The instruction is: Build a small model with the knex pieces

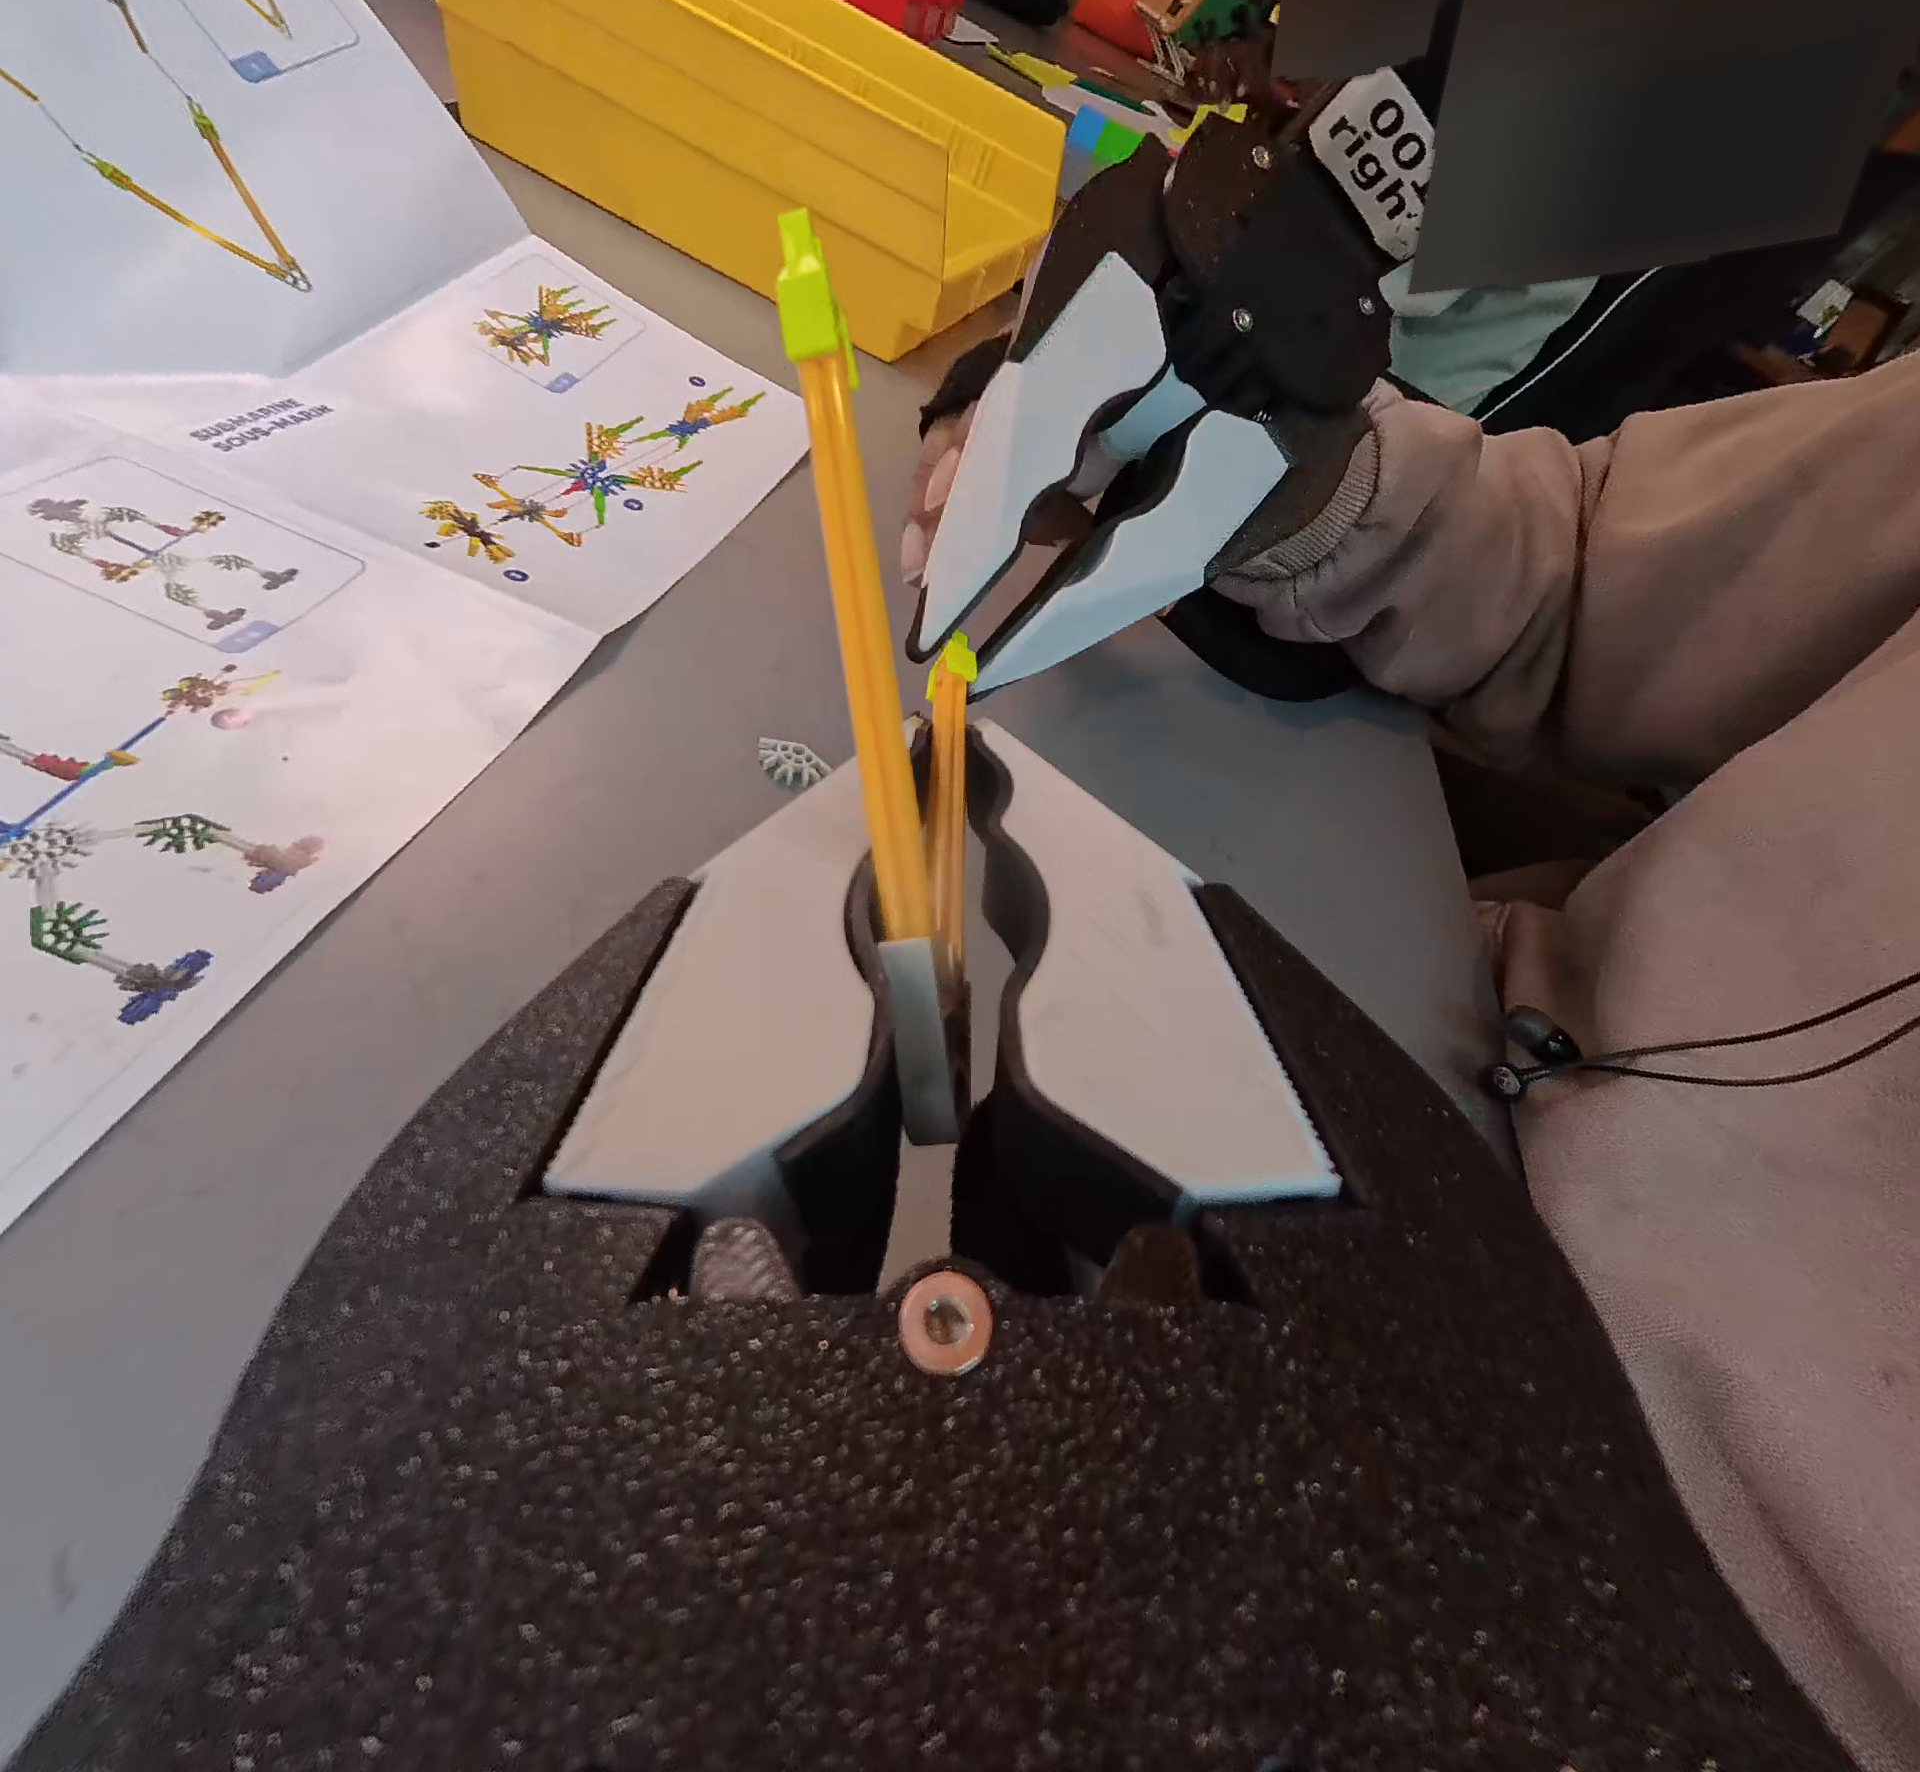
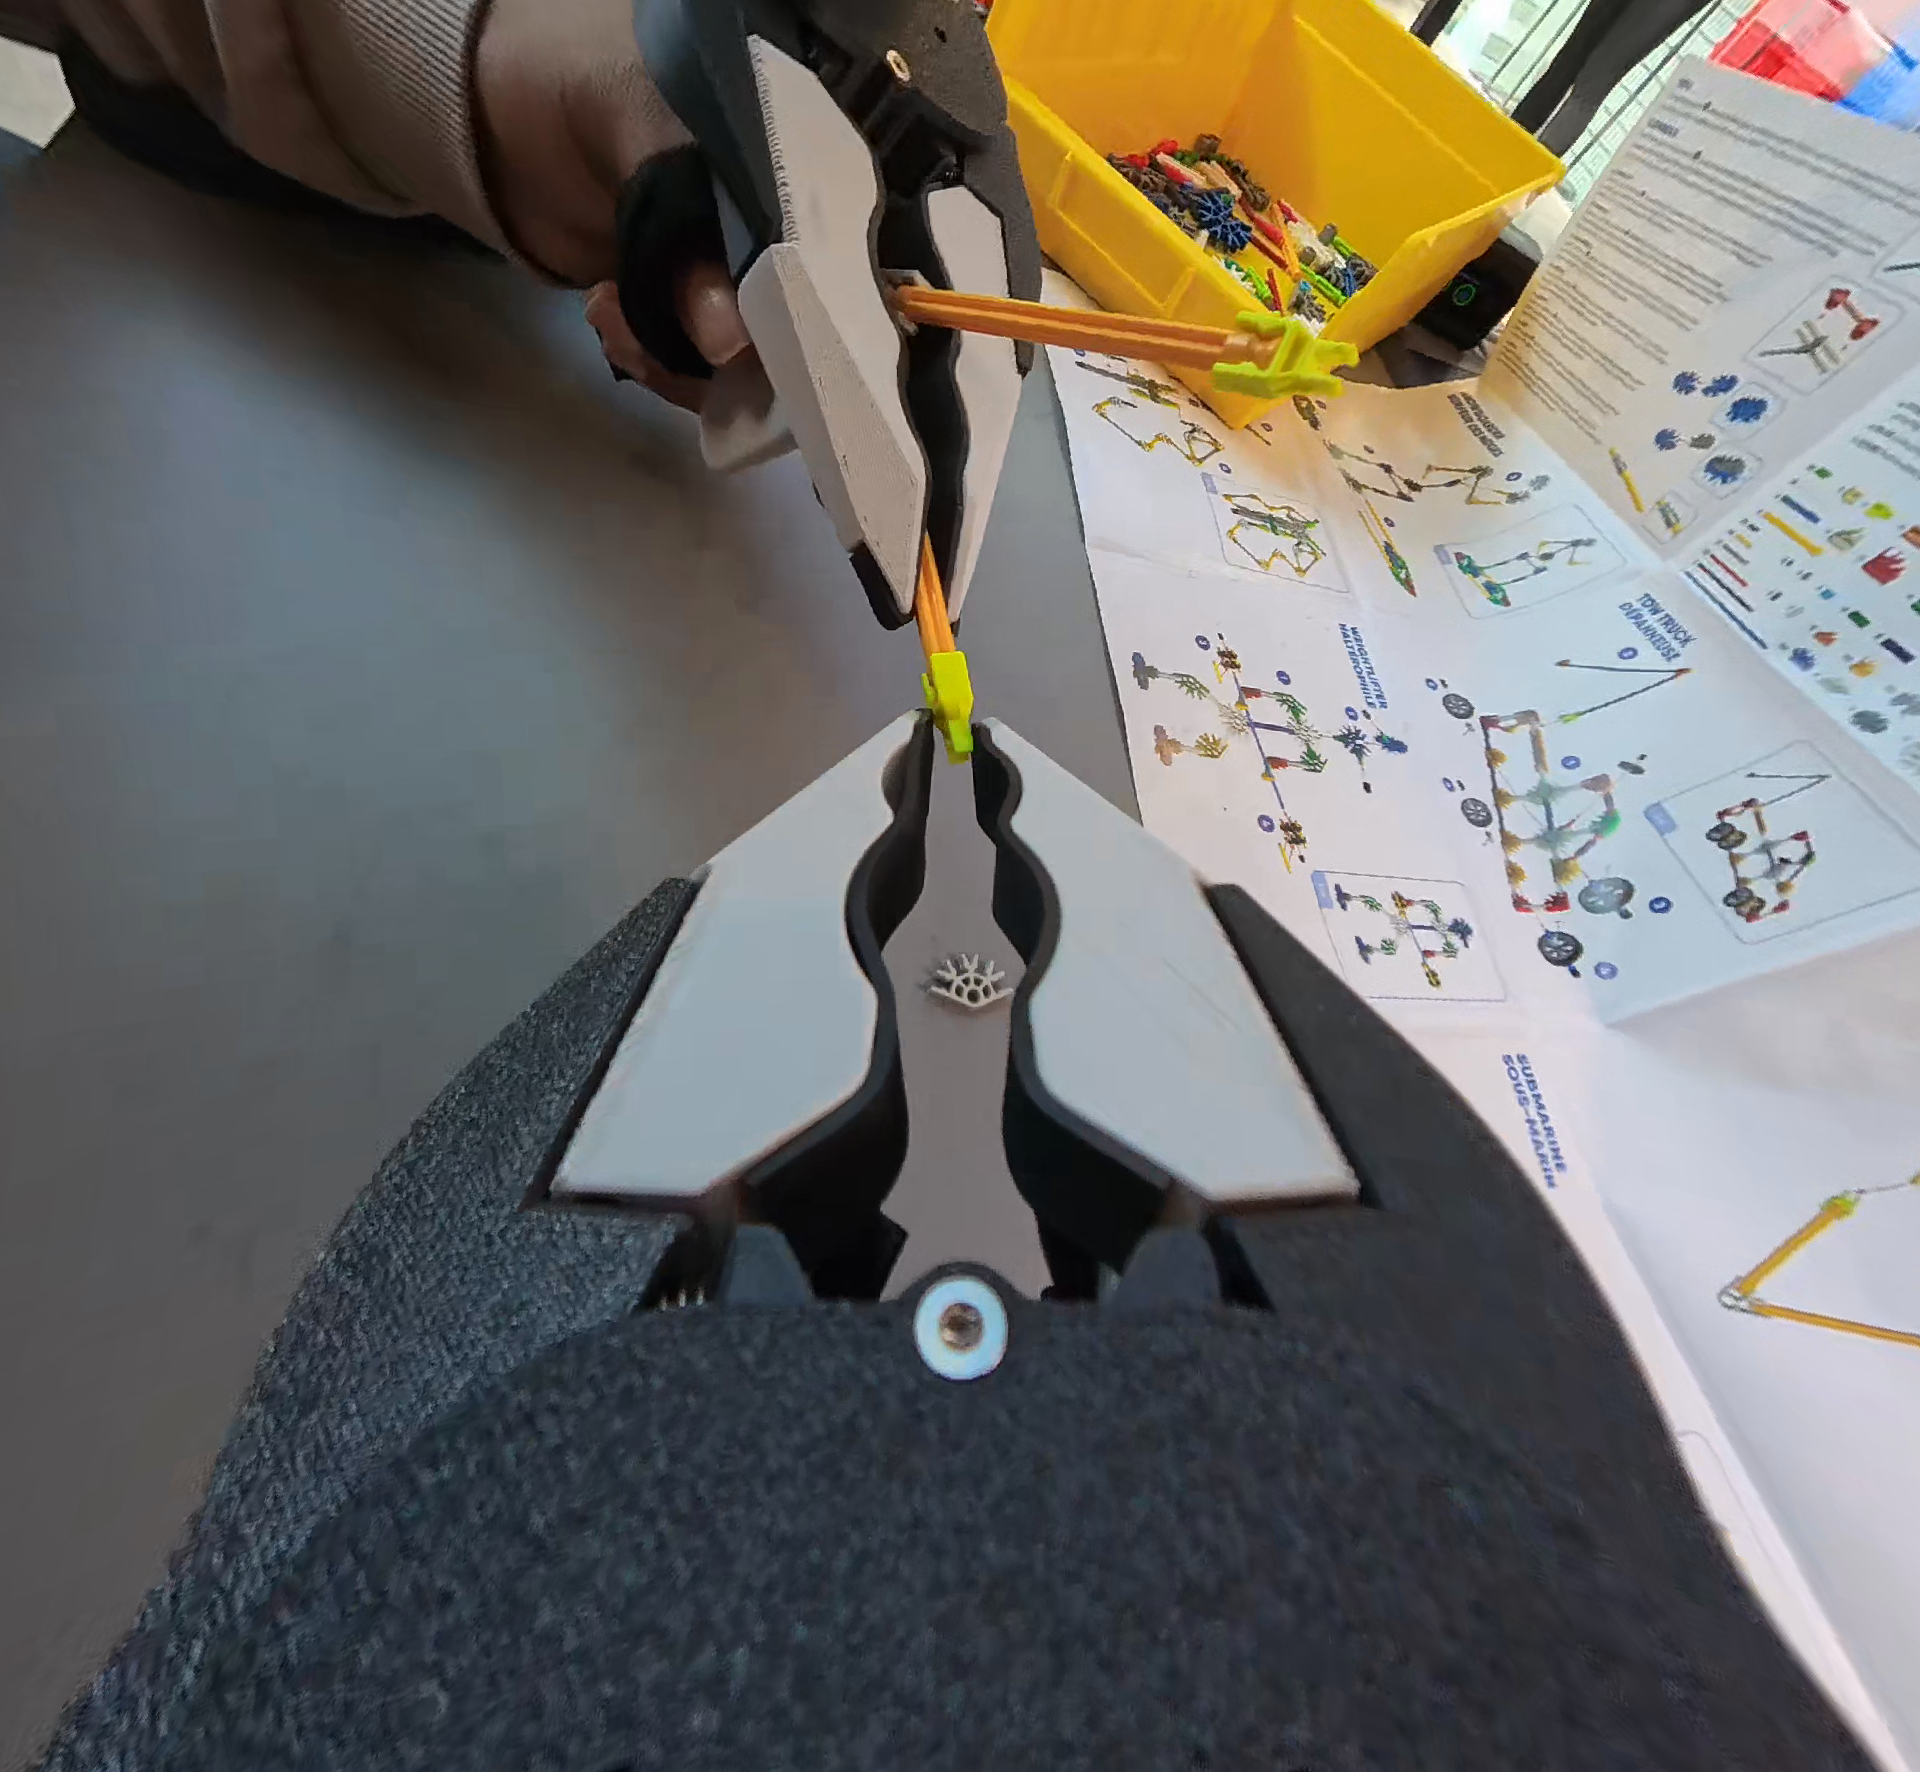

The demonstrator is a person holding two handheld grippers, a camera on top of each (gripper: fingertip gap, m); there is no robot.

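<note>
Currently left gripper (image 1: 940, 735) pinches two orange rods (image 1: 883, 683) by a grey connector (image 1: 920, 1036), right gripper (image 2: 948, 730) nips one green clip (image 2: 948, 699); a twist might pop it loose.

Bin (image 2: 1132, 39) behind sheet (image 2: 1558, 683) — on table (image 2: 312, 683).

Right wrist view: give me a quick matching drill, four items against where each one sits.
Items:
1. lime green connector
2. yellow bin
3. grey snowflake connector
4. instruction sheet

Places:
A. flat on the table, to the right
B. loose on the table, seen between the right claw's fingers
C. at the right claw's tips
D. far side, filled with mixed pieces

Pairs: 1-C, 2-D, 3-B, 4-A
</note>
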